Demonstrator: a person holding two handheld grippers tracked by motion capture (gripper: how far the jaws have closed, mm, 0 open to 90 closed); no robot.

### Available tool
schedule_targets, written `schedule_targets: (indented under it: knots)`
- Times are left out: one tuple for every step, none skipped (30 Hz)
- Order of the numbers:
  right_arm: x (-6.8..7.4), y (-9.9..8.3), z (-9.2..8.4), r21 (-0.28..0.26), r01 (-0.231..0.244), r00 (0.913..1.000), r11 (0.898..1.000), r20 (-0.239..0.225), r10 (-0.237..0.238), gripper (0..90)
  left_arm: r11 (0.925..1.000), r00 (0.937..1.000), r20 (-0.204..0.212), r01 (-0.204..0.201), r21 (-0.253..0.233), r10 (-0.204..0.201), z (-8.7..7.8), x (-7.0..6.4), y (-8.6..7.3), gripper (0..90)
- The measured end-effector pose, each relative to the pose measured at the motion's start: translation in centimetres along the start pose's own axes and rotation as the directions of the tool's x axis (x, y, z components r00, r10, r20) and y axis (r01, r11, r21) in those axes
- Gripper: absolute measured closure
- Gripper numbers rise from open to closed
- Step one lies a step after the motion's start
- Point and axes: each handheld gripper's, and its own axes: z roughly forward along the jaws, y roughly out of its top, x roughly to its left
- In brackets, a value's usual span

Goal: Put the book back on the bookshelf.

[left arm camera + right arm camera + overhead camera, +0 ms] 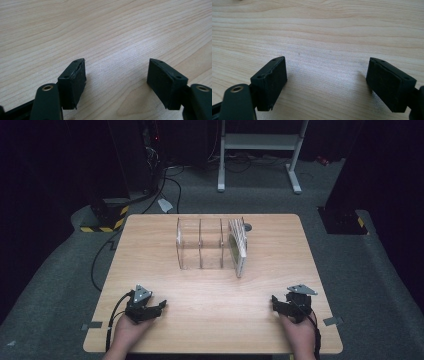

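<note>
A clear plastic rack [200, 245] with several upright dividers stands at the middle of the wooden table [150, 255]. A flat pale item with a striped edge [239, 245] leans upright in its rightmost slot. My left gripper [159, 307] rests low near the front left edge, held in a hand; in the left gripper view the left gripper [116, 75] has its jaws wide apart over bare wood. My right gripper [276, 302] rests near the front right edge; the right gripper [327, 75] is open too, nothing between its pads.
Beyond the table's far edge are a white metal stand [260, 150], black cables [165, 185] on the grey floor and yellow-black striped blocks [107, 217]. A small dark round object [248, 226] sits at the table's far edge behind the rack.
</note>
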Motion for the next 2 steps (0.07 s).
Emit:
schedule_targets:
  knots:
    - [0.0,0.0,0.0,0.0,0.0,1.0,1.0,0.0,0.0,16.6,1.0,1.0,0.001,-0.001,0.0,0.001,0.0,-0.01,-0.01,31.4]
    - [0.0,0.01,0.0,0.0,0.0,1.0,1.0,0.0,0.0,16.7,1.0,1.0,0.001,-0.003,0.0,0.003,-0.02,-0.01,-0.02,31.3]
